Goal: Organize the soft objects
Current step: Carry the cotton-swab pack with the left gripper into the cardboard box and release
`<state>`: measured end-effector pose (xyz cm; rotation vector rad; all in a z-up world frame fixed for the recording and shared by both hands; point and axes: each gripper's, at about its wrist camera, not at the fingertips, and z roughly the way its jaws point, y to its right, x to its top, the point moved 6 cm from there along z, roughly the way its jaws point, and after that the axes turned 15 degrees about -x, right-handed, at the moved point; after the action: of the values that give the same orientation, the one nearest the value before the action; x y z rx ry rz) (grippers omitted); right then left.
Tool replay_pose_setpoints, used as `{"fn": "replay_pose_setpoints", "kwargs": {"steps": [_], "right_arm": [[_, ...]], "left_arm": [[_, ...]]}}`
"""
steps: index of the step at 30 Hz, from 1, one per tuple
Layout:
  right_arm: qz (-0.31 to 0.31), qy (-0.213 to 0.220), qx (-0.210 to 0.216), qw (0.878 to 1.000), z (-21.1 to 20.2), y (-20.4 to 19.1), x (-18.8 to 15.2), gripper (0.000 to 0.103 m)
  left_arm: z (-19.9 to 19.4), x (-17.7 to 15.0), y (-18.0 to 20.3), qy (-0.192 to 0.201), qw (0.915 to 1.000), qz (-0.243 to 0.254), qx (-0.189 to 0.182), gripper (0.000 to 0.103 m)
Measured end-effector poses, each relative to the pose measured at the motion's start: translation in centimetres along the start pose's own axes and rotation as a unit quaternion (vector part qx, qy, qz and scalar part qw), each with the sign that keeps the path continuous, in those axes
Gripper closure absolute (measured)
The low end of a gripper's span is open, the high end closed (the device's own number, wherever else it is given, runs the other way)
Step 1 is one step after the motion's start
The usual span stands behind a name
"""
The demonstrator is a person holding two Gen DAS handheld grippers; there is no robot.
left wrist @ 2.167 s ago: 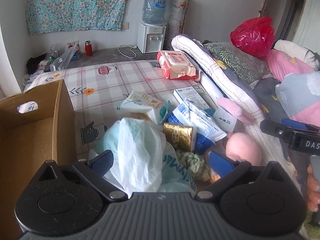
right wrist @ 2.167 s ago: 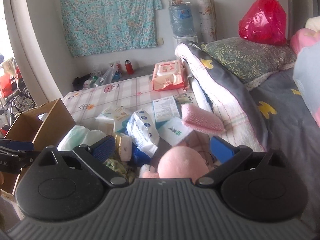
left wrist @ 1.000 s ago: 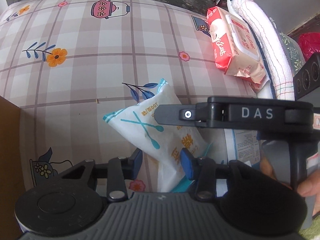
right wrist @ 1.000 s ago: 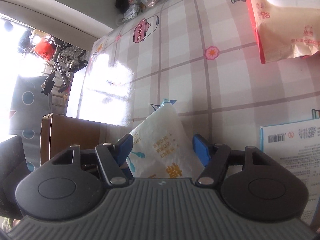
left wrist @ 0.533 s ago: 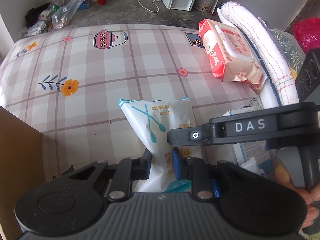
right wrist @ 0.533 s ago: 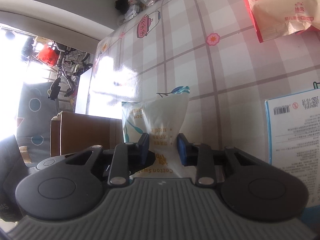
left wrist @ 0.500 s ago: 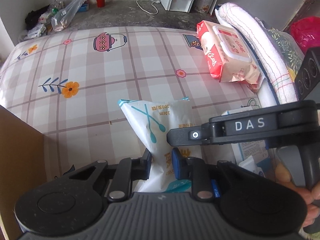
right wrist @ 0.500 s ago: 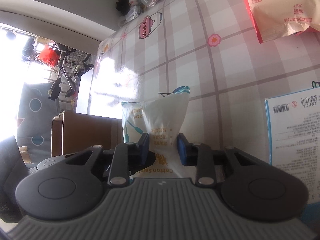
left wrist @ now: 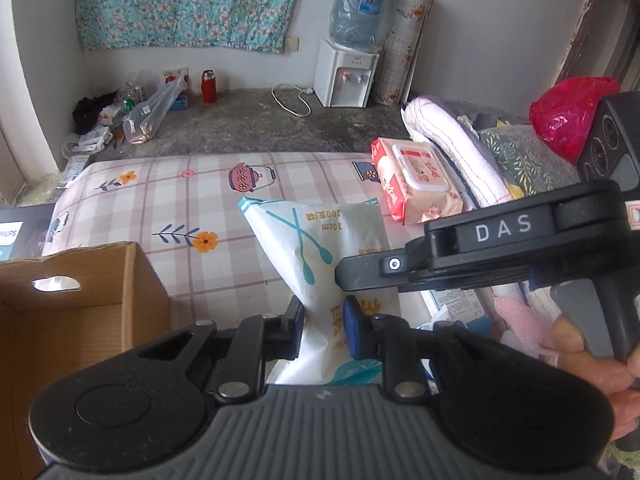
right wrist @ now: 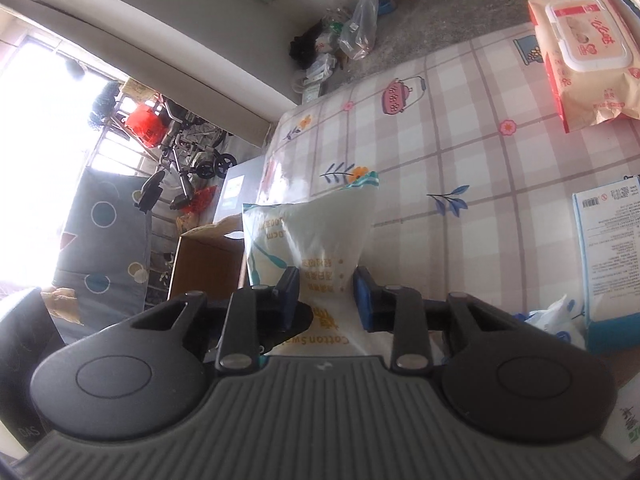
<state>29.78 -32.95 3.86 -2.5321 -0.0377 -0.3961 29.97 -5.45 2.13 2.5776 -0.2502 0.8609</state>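
Note:
A white cotton swab bag [left wrist: 320, 248] with teal print is held in the air above the checked bed sheet [left wrist: 180, 200]. My left gripper [left wrist: 323, 322] is shut on its lower part. My right gripper [right wrist: 326, 298] is shut on the same bag [right wrist: 316, 240], and its body crosses the left wrist view [left wrist: 500, 248] at the right. The open cardboard box [left wrist: 72, 300] stands at the left, also in the right wrist view [right wrist: 208, 264].
A red wet-wipes pack [left wrist: 416, 180] lies at the back right of the sheet, next to a rolled white towel [left wrist: 456, 148]. A blue and white box [right wrist: 608, 260] lies at the right. A red plastic bag [left wrist: 568, 116] sits on the pillows.
Both grippers have closed on the cotton swab bag and lifted it off the sheet. The left view has tilted up, so the box and the far wall show again.

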Motion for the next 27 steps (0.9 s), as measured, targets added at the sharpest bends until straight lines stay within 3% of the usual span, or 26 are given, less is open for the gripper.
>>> {"fn": "replay_pose_setpoints", "kwargs": {"steps": [6,12,19,23,27], "right_arm": [[-0.048,0.015,0.04,0.998,-1.6,-9.9,-1.7,0.075],[-0.084,-0.01,0.072,0.994,1.3,-19.7,-4.2,0.074],[-0.116,-0.028,0.013,0.993,8.3,-23.9,-7.3,0.073],[-0.112,-0.022,-0.024,0.993,11.8,-22.1,-6.9,0.073],[-0.102,-0.016,-0.041,0.994,12.7,-19.3,-6.0,0.073]], "left_arm": [[-9.1,-1.0,-4.2,0.059,0.9974,-0.012,0.04,0.081],[-13.9,-3.0,-10.9,0.067,0.9928,-0.057,0.081,0.081],[-10.9,-6.2,-18.5,0.016,0.9919,-0.108,0.066,0.081],[-6.7,-7.7,-21.2,-0.016,0.9921,-0.111,0.055,0.081],[-2.7,-9.4,-23.3,-0.068,0.9873,-0.114,0.086,0.08]]}}
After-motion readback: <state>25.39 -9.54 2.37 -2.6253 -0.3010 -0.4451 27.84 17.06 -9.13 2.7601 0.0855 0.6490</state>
